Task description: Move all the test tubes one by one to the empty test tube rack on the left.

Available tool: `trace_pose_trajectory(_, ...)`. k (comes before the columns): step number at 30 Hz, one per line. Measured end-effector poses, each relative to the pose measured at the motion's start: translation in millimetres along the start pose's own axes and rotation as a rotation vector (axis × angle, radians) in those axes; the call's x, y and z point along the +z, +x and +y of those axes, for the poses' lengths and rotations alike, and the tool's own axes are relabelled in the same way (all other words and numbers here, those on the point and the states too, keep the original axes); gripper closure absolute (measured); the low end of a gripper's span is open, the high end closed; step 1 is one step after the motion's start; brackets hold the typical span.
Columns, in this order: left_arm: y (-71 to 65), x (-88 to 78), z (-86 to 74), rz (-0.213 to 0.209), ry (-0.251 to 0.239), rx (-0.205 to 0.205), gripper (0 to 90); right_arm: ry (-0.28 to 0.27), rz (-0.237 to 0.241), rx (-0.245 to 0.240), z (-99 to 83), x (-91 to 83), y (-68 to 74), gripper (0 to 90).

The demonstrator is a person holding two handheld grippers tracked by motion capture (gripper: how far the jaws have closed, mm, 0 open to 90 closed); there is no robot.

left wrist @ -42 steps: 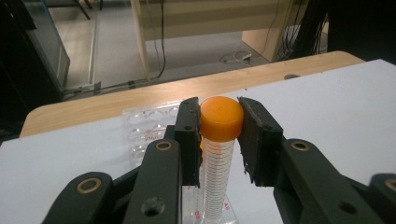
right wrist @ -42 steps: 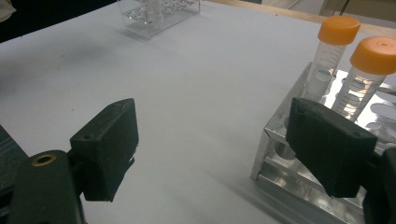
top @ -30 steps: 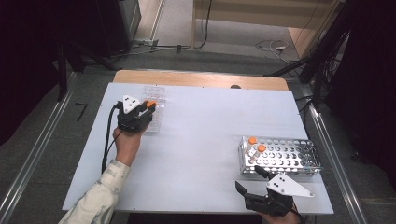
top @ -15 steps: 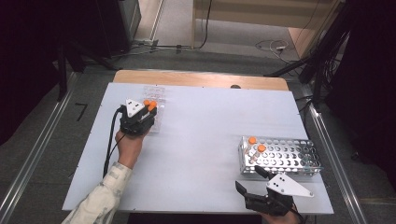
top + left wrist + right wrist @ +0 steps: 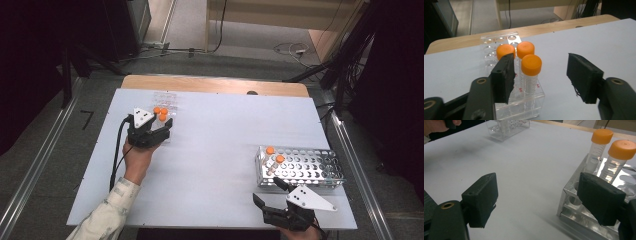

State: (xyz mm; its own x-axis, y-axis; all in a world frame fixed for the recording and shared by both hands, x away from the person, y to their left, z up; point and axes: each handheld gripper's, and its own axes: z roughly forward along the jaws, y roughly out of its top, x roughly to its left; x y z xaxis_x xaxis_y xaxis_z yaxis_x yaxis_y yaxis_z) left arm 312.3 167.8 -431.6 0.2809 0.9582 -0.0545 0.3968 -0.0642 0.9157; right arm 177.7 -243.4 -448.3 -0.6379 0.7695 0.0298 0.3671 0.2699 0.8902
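A clear plastic rack (image 5: pixel 167 97) (image 5: pixel 499 40) stands at the table's far left and holds three orange-capped tubes (image 5: pixel 161 113). My left gripper (image 5: pixel 164 128) (image 5: pixel 540 75) is at the rack's near end. Its jaws have just been opening and now stand apart. The nearest tube (image 5: pixel 531 72) stands upright in the rack between them, close to the left jaw, and neither pad presses on it. At the near right, my right gripper (image 5: pixel 267 192) (image 5: pixel 536 195) is open and holds nothing. It sits just in front of a metal rack (image 5: pixel 305 167) (image 5: pixel 571 195) that holds two orange-capped tubes (image 5: pixel 273 155) (image 5: pixel 610 157).
The white tabletop (image 5: pixel 220 135) stretches bare between the two racks. A wooden strip (image 5: pixel 215 85) runs along the far edge. Cables lie on the floor beyond, and dark stands flank both sides. The left gripper's cable (image 5: pixel 117 155) trails back beside the sleeve.
The left gripper's jaws have opened off the nearest tube, which stays in the clear rack. The left hand has drawn back slightly toward the person. The right gripper has not moved.
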Motion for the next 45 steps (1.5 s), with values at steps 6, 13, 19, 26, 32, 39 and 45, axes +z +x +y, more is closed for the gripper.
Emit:
trace_pose_trajectory(6, -2.9, -11.0, -10.3, -0.021, 0.013, -0.020, 27.2, -0.006, -0.012, 0.009, -0.1, -0.8, -2.4, 15.7)
trace_pose_trajectory(13, 0.9, -24.5, -23.5, -0.023, 0.026, -0.033, 20.5, -0.018, -0.052, 0.025, -0.8, -2.0, -9.3, 16.5)
trace_pose_trajectory(19, 0.1, -34.2, -34.6, -0.002, 0.005, -0.039, 17.6, -0.037, -0.136, 0.060, -2.6, 4.4, -26.9, 16.8)
trace_pose_trajectory(26, -3.6, -44.5, -43.0, -0.011, -0.001, -0.037, 17.6, -0.059, -0.193, 0.077, -1.6, 19.1, -41.8, 20.9)
trace_pose_trajectory(32, -7.1, -48.5, -47.9, -0.016, -0.008, -0.029, 17.7, -0.054, -0.227, 0.067, -3.8, 31.0, -46.2, 39.1)
trace_pose_trajectory(39, -7.2, -49.4, -49.0, -0.013, -0.012, -0.033, 17.7, -0.051, -0.239, 0.076, -4.1, 37.2, -53.1, 55.9)
trace_pose_trajectory(45, -6.6, -49.8, -49.6, -0.014, -0.013, -0.041, 17.8, -0.054, -0.249, 0.067, -6.5, 38.7, -54.3, 65.8)
